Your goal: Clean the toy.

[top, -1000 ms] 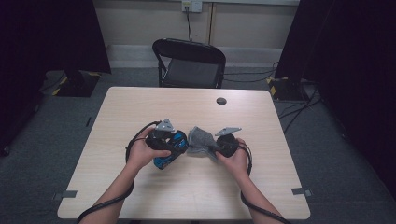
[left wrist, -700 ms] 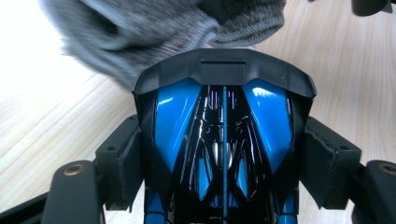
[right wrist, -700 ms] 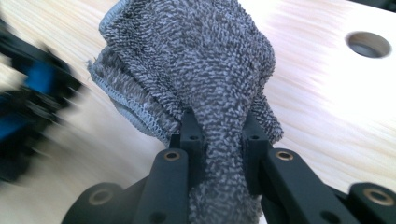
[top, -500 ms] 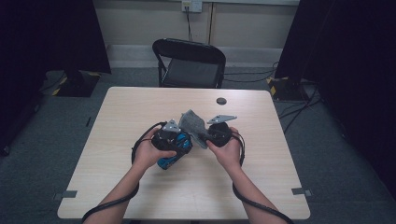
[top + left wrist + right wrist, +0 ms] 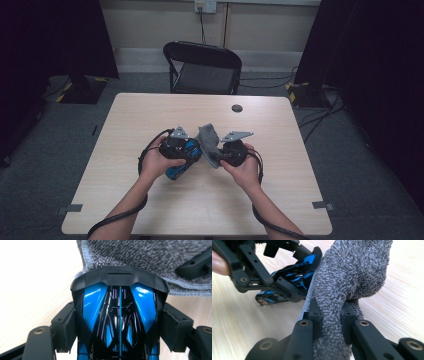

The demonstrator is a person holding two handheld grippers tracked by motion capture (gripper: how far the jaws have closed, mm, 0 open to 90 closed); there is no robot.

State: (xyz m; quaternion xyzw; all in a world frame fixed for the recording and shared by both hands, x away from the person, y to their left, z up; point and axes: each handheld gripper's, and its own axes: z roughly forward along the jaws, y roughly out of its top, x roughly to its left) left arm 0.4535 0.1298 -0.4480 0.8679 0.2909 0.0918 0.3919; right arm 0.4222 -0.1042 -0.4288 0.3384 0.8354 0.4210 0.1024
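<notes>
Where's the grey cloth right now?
In the high view the grey cloth is near the table's middle, pinched in the right gripper and pressed against the blue toy car that the left gripper clamps.

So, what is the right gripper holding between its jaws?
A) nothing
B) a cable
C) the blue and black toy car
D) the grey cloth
D: in the right gripper view, the right gripper has both jaws pressed onto a fold of the grey cloth, while the blue and black toy car sits between the jaws of the left gripper.
</notes>
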